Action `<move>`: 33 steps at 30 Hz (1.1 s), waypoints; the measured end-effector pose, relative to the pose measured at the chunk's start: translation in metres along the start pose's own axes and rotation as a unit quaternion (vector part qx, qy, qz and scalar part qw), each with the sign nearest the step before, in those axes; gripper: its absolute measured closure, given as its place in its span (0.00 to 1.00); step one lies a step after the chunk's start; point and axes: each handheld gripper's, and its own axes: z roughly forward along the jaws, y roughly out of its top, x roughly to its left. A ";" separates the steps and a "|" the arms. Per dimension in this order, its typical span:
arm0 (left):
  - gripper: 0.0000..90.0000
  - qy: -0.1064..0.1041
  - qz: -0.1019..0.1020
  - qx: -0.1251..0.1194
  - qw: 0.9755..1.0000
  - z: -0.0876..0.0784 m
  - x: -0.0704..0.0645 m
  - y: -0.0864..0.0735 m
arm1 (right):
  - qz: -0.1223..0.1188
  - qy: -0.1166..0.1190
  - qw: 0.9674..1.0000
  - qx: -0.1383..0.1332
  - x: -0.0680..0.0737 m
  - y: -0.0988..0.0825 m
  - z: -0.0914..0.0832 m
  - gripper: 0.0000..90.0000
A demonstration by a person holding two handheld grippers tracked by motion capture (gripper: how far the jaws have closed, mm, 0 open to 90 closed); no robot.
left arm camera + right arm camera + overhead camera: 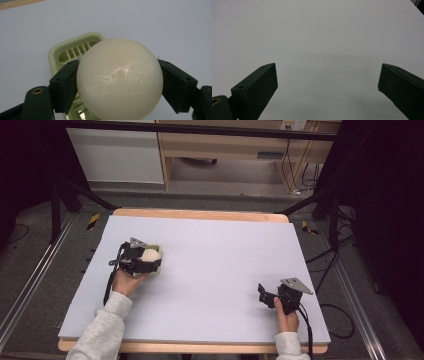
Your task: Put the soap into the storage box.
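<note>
Gripping a smooth, cream-white egg (119, 78) between its two black jaws, the left gripper (145, 261) sits over the left part of the pale grey table (215, 270). In the left gripper view the jaws press on the egg's two sides, and the egg hangs directly over a pale green egg slicer (75, 50) (its slotted cradle shows behind and beneath the egg). Whether the egg touches the slicer I cannot tell. From the high view, the slicer (157, 254) lies on the table just under the gripper, and a hand in a light grey sleeve holds the tool. The right gripper (265, 295) rests near the table's front right edge, well apart from the egg, its jaws spread wide with nothing but bare tabletop between them.
</note>
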 end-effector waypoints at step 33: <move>0.25 0.015 -0.011 0.029 0.999 0.018 0.016 -0.004 | 0.000 0.001 1.000 0.002 -0.001 0.000 0.000 0.03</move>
